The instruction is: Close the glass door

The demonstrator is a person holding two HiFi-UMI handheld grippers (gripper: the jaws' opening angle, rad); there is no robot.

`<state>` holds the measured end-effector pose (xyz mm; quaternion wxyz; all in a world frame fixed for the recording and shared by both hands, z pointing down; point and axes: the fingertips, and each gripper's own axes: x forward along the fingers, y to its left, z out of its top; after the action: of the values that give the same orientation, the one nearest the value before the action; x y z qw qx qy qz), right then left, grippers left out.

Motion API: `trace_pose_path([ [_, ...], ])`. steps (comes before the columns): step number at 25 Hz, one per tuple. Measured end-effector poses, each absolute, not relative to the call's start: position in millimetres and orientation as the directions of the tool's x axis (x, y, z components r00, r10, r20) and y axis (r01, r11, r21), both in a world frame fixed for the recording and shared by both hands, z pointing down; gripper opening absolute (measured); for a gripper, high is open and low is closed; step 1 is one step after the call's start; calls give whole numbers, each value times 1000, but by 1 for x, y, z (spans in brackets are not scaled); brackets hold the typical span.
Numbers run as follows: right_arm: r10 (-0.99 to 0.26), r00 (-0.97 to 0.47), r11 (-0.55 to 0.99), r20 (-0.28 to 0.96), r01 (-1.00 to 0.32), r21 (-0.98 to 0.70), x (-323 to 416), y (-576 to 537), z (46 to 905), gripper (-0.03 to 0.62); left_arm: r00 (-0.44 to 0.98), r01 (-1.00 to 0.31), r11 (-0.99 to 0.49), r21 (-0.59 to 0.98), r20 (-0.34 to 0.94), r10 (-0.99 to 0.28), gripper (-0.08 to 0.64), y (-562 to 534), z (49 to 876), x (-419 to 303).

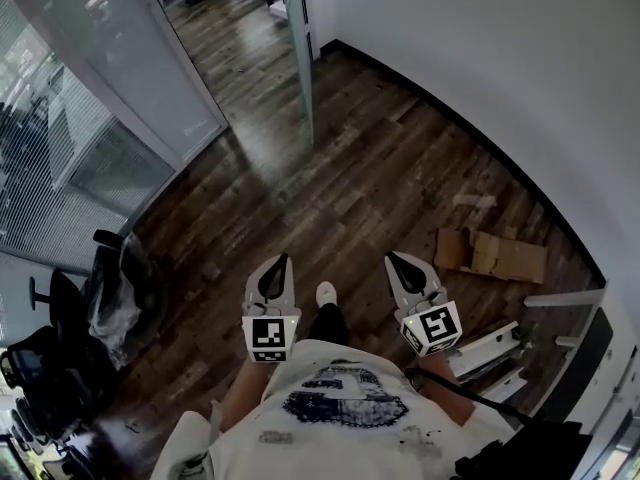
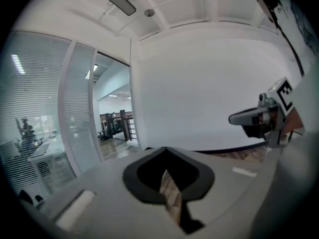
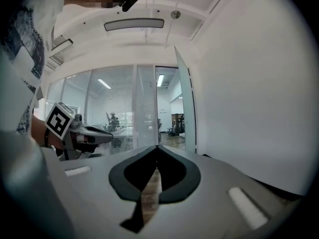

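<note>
Floor: a dark wood-plank floor runs right across the room. The boards are streaky and worn in the grain, with a dull sheen.
Walls: a plain white wall sweeps along the right side. On the left stand glass partition panels with horizontal blinds.
Clutter: flattened brown cardboard pieces lie on the boards near the white wall. Black office chairs are bunched low on the left by the partition. White metal frame parts sit at the lower right.
Person: a white printed T-shirt fills the bottom of the head view, and one white shoe tip pokes out between the two tools.
Door: there it is, the tall glass door, a greenish pane with a pale edge. It stands open and is seen almost edge-on, with more plank floor beyond the gap.
Left gripper: the left gripper is held low in front of the body. Its pale grey fingers are pressed together at the tips, with only floor showing through the dark-lined gap behind them. It holds nothing.
Right gripper: the right gripper is level with its partner. Its fingers are also closed tip to tip and empty.
Door against fingers: the door is up ahead and well apart from both pairs, and nothing touches it. In the right gripper view the pane rises just right of the fingertips' line.
</note>
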<state>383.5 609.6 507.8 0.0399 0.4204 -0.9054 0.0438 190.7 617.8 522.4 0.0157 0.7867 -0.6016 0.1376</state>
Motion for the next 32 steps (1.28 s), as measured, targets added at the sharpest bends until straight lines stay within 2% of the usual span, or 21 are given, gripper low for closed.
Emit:
trace_pose_path([
  [11,-773,-625,626,111,-779,-29,334,489,500,5,300,-929,-338,-148,232,-925,2,486,518,154],
  [23,-761,-635,636,129,-771,-43,326,435,511,5,293,-933,-333,-138,248,-923,2,434,527,146],
  [32,-727,-674,670,129,-738,-82,320,348,526,5,238,-948,-283,-144,269,-933,2,361,535,147],
])
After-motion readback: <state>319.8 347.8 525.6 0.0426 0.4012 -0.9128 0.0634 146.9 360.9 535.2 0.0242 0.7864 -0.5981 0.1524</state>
